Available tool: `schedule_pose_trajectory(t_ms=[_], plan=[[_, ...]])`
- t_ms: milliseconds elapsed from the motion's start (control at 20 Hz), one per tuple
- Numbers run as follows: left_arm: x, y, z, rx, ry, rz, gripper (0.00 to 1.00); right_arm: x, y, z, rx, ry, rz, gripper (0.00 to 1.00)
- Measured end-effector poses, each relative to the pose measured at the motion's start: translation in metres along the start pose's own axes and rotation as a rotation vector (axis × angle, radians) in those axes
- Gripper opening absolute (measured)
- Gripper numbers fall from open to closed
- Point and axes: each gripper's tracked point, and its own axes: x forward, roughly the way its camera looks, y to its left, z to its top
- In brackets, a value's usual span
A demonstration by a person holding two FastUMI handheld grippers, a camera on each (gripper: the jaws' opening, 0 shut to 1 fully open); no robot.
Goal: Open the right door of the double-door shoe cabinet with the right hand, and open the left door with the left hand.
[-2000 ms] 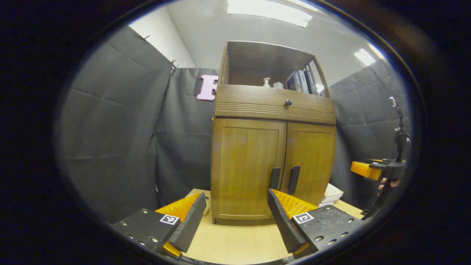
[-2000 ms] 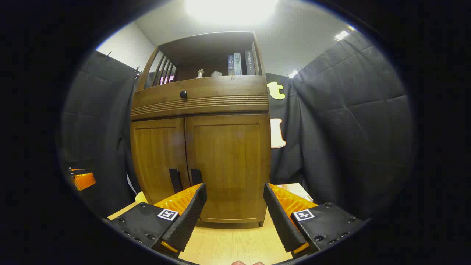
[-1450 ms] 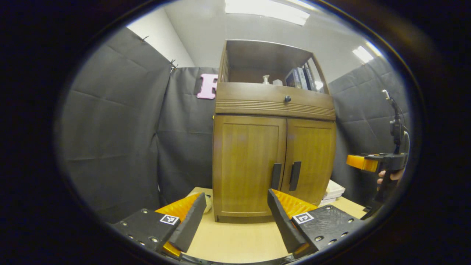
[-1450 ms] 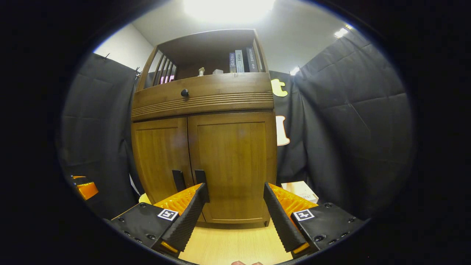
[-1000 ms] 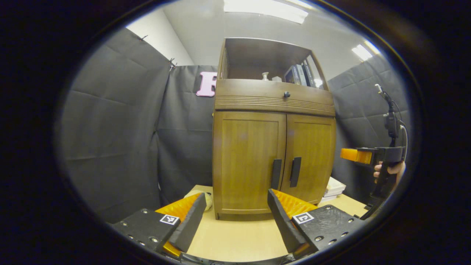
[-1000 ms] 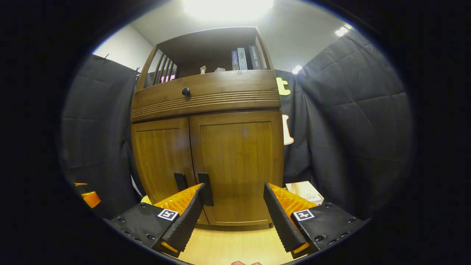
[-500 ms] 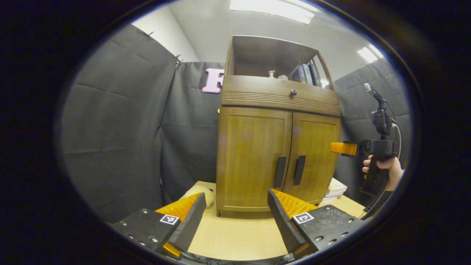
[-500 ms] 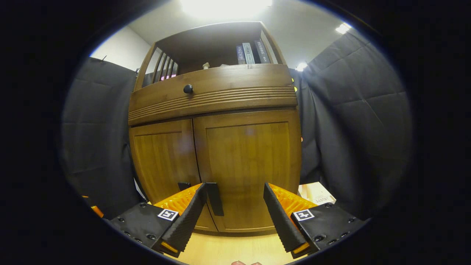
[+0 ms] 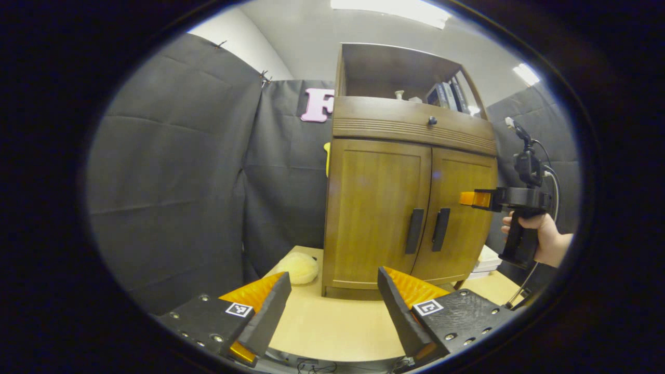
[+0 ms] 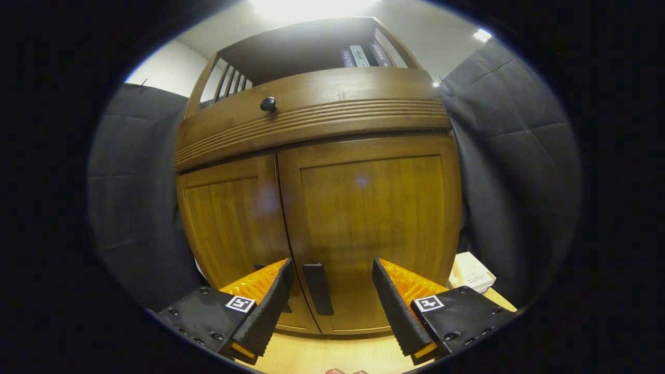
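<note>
- Shoe cabinet on the table, both doors closed; right door handle upright, between the right gripper's spread, empty fingers.
- Left gripper spread, empty, well back.
- Left door handle mostly hidden in the right gripper view.

A warm brown, vertically grained shoe cabinet is seen with black door handles and a black drawer knob; beside the cabinet's base, a pale yellow plush is set on a light wood tabletop.
</note>
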Motion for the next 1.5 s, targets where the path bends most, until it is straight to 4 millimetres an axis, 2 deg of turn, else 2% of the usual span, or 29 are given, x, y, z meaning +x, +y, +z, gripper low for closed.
schedule_pose_trajectory(t_ms=[350,600,800,900,1050,1100,1300,1350,1450,1500], plan=[[0.004,0.012,-0.009,0.001,0.030,0.076,0.96,0.039,0.016,-0.034,-0.029,0.084,0.027,0.92],[0.006,0.019,-0.017,0.000,0.048,0.134,0.96,0.065,0.012,-0.065,-0.040,0.146,0.014,0.95],[0.006,0.021,-0.020,-0.008,0.056,0.166,0.96,0.082,0.013,-0.077,-0.055,0.176,0.010,0.93],[0.007,0.021,-0.021,-0.005,0.062,0.175,0.96,0.085,0.015,-0.078,-0.061,0.182,0.014,0.95],[0.010,0.020,-0.019,0.003,0.061,0.176,0.96,0.088,0.014,-0.078,-0.064,0.184,0.020,0.93],[0.010,0.019,-0.018,0.006,0.060,0.174,0.96,0.091,0.014,-0.079,-0.066,0.184,0.020,0.91],[0.009,0.018,-0.018,0.011,0.058,0.163,0.96,0.094,0.007,-0.075,-0.075,0.199,0.015,0.57],[0.009,0.018,-0.018,0.012,0.058,0.160,0.96,0.091,0.016,-0.077,-0.068,0.202,0.044,0.56],[0.009,0.018,-0.018,0.018,0.061,0.155,0.96,0.092,0.018,-0.080,-0.077,0.202,0.029,0.34],[0.009,0.018,-0.019,0.022,0.061,0.154,0.96,0.091,0.017,-0.080,-0.077,0.204,0.025,0.39]])
